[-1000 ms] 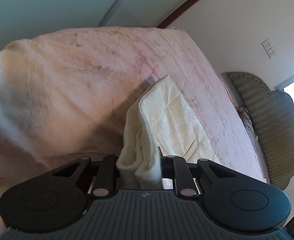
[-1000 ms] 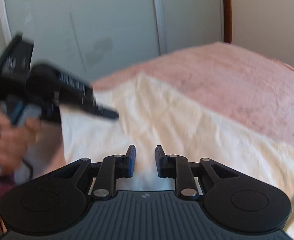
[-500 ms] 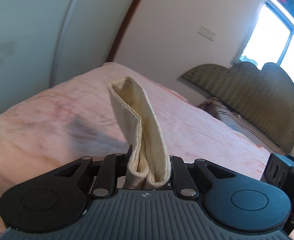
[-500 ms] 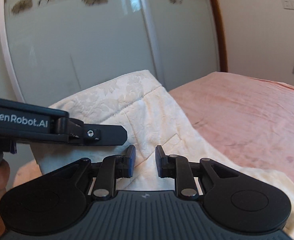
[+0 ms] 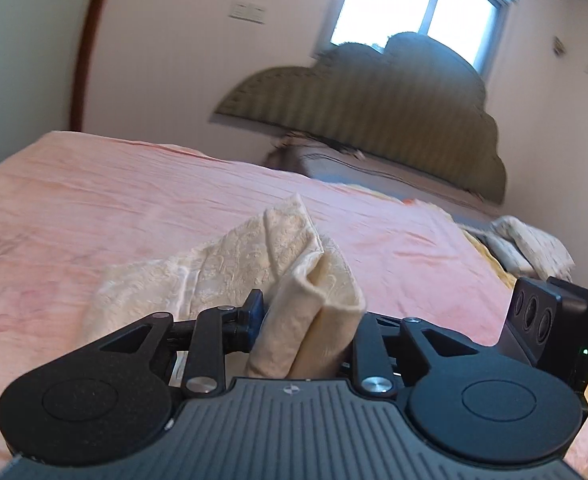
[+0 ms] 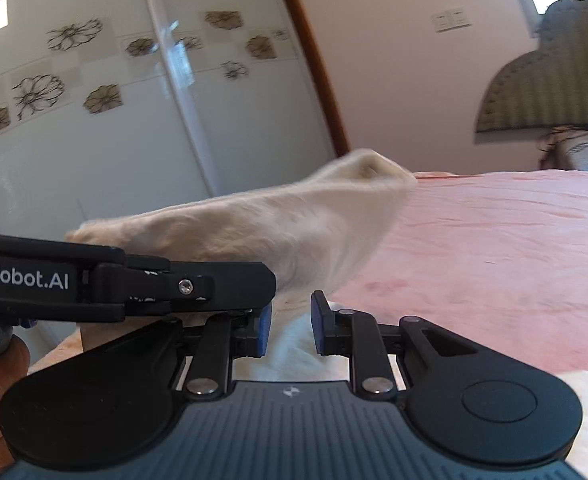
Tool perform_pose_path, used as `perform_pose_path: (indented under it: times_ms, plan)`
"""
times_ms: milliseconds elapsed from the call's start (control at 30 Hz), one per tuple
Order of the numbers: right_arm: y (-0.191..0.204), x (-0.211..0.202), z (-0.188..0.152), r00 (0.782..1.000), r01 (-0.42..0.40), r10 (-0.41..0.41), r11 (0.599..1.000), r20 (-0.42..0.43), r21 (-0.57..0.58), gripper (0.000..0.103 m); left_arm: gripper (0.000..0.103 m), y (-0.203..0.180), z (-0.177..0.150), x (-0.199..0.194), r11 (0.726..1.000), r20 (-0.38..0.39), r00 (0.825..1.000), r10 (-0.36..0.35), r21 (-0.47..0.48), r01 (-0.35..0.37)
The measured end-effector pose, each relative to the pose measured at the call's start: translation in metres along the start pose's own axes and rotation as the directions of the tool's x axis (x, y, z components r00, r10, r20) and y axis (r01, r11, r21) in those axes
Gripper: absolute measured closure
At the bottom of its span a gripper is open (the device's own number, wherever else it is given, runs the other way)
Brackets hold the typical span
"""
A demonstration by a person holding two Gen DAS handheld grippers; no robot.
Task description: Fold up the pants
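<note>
- Gripping a thick bunched fold of the cream pants (image 5: 294, 280), the left gripper (image 5: 301, 320) has its jaws clenched on the cloth, which fills the whole gap between its fingers.
- The pants rise from that grip toward 12 o'clock in the left view and drape down toward 9 o'clock onto the pink bedspread (image 5: 114, 208); part of the garment is lifted off the bed, part rests on it.
- In the right view the same pants (image 6: 278, 224) hang as a blurred sheet at 11 o'clock, above and beyond the left gripper (image 6: 230, 284), which crosses in from 9 o'clock.
- The right gripper (image 6: 290, 328) has its jaws parted with a clear gap; pale cloth shows behind that gap, but nothing is pinched.
- Handling, as a judgement: the fabric looks soft, light and limp, with a raised woven pattern, so it should sag wherever unsupported and is unlikely to slip from a firm pinch.
- It is not fragile, though several layers stacked together may slide over each other.
- The best hold for the free gripper is probably a hem or corner of the hanging edge, well apart from the left grip, so the cloth can be stretched flat.
- A dark headboard (image 5: 373, 120) stands at 12 o'clock beyond the bed.
</note>
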State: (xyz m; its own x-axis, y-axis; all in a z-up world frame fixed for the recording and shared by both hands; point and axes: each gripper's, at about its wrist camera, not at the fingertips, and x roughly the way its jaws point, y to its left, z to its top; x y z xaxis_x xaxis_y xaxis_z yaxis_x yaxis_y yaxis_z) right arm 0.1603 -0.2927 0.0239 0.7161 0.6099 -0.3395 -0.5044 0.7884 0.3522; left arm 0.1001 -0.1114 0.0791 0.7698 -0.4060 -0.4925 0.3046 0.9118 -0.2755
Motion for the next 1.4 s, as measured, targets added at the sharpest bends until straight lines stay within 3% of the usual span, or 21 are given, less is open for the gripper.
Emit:
perform_pose_path:
  times_ms: [167,333,600,800,933,1000,1100,1167,1233,1300,1400]
  plan:
    - [-0.041,-0.039,-0.013,0.998,0.065,-0.067,0.995,0.021,0.07,0.082,0.077,-0.052,-0.023,0.022,0.994,-0.028,0.998,-0.054,0.092,0.057]
    - [-0.063,-0.059,-0.026,0.99,0.138,-0.137,0.986,-0.018,0.098,0.082,0.075,-0.079,-0.043,0.044,0.989,-0.118,0.988,-0.097,0.103,0.109]
    - [-0.086,-0.063,-0.049,0.983,0.179,-0.172,0.968,-0.056,0.176,0.082,0.072,-0.094,-0.055,0.068,0.984,-0.174,0.98,-0.094,0.135,0.119]
    - [-0.103,-0.071,-0.065,0.971,0.235,-0.214,0.941,-0.111,0.246,0.082,0.063,-0.092,-0.06,0.091,0.98,-0.255,0.955,-0.149,0.092,0.178]
    - [-0.101,-0.094,-0.078,0.949,0.31,-0.289,0.924,-0.125,0.222,0.079,0.056,-0.094,-0.069,0.102,0.975,-0.294,0.942,-0.16,0.103,0.197]
    - [-0.101,-0.111,-0.085,0.919,0.394,-0.374,0.894,-0.127,0.215,0.07,0.053,-0.09,-0.07,0.104,0.975,-0.307,0.935,-0.177,0.079,0.21]
    - [-0.101,-0.136,-0.093,0.873,0.487,-0.475,0.84,-0.11,0.238,0.068,0.045,-0.076,-0.063,0.095,0.953,-0.283,0.911,-0.298,-0.028,0.303]
    - [-0.097,-0.15,-0.095,0.866,0.493,-0.495,0.824,-0.07,0.28,0.068,0.038,-0.071,-0.054,0.085,0.929,-0.249,0.896,-0.368,-0.062,0.364]
    - [-0.087,-0.156,-0.091,0.869,0.476,-0.494,0.829,-0.017,0.294,0.068,0.032,-0.069,-0.046,0.071,0.934,-0.191,0.916,-0.354,-0.022,0.356]
    - [-0.072,-0.155,-0.084,0.884,0.444,-0.467,0.854,0.023,0.27,0.068,0.03,-0.061,-0.039,0.057,0.955,-0.154,0.946,-0.287,0.036,0.295]
    - [-0.045,-0.141,-0.077,0.937,0.337,-0.347,0.927,0.036,0.167,0.061,0.03,-0.034,-0.036,0.042,0.974,-0.16,0.965,-0.206,0.063,0.218]
